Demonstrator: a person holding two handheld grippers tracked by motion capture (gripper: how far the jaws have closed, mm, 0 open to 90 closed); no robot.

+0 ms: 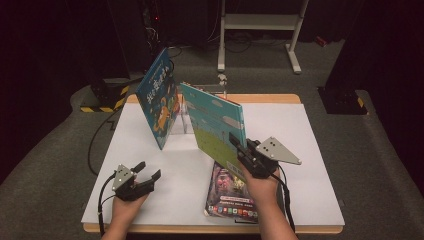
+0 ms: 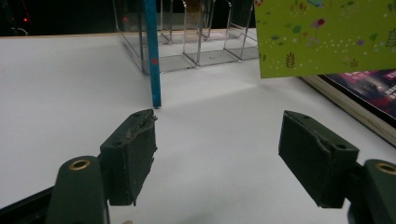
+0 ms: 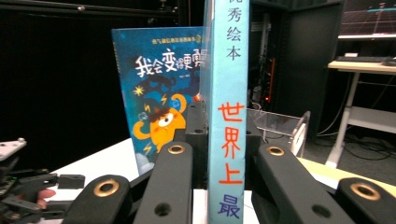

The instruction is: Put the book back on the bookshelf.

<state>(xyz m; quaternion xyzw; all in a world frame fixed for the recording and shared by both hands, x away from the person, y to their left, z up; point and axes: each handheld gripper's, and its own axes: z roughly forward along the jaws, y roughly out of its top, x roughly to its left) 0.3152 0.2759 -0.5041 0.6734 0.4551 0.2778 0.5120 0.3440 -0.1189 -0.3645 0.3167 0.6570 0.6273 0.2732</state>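
Above the middle of the white table (image 1: pixel 150 200), I've got the light-blue hardcover picture book with the green meadow cover (image 1: pixel 215 127) up off the surface, tilted, my right gripper (image 1: pixel 240 147) clamped on its spine (image 3: pixel 227 116) — jaws tight on either side. Right beneath it, near me, a dark purple book (image 1: pixel 230 192) lies flat. Far left, a blue picture book with an orange monster on its cover (image 1: pixel 159 97) stands leaning in the clear acrylic rack (image 2: pixel 196 42). My left gripper (image 1: pixel 145 172) rests near left on the table, jaws spread apart, nothing between them.
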